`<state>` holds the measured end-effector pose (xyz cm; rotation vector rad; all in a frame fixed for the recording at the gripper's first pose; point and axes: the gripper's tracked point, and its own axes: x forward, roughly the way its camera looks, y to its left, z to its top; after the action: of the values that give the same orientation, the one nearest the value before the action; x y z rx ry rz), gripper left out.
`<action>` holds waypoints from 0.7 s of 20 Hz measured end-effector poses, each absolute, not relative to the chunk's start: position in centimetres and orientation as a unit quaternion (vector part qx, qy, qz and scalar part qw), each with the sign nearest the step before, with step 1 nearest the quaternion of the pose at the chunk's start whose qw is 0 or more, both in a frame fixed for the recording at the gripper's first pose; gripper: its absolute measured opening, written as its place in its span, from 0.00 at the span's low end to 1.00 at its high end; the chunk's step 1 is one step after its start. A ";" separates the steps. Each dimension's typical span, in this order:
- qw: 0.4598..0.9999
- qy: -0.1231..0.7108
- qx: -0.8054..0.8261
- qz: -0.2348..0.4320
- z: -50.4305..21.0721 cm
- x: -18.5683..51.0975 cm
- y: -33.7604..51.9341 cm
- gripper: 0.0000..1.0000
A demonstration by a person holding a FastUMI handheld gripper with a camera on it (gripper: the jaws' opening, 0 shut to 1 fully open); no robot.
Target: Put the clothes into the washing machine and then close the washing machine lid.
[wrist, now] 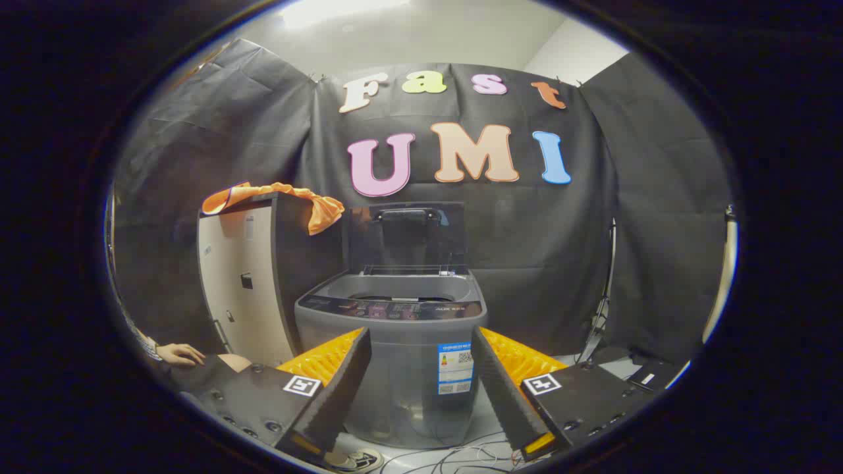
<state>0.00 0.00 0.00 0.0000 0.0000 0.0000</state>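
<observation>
A: From the gripper view, how do the tongs (421, 368) stand?

B: Spread wide with nothing between the fingers (342, 382). They hang in the air, well short of the washing machine (395, 355), which shows through the gap between them.

A: And the machine itself?

B: A grey top-loader standing on the floor (461, 454), straight ahead of the tongs. Its lid (407, 234) is raised, standing upright at the far side of the tub opening (395, 289), against the black cloth wall (560, 250).

A: Where are the clothes?

B: An orange garment (290, 197) lies draped over the top of a tall cabinet (250, 289) just left of the machine. One end hangs down over the cabinet's right corner, near the raised lid. It is well beyond the fingers and up to the left.

A: Anything else near?

B: A person's hand (181, 354) rests low at the left, beside the left finger's mount. Some cables (461, 454) lie on the floor in front of the machine, and a shoe (355, 459) shows below the left finger. A light stand (602, 309) is on the right against the cloth.
</observation>
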 end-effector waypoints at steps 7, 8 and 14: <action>1.000 0.001 0.000 0.000 0.0 0.0 0.0 0.96; 1.000 0.001 0.001 0.000 0.0 0.0 0.0 0.96; 1.000 0.002 0.002 0.003 0.1 0.0 0.1 0.96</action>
<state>-0.01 0.09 0.09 0.0046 0.0031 0.0056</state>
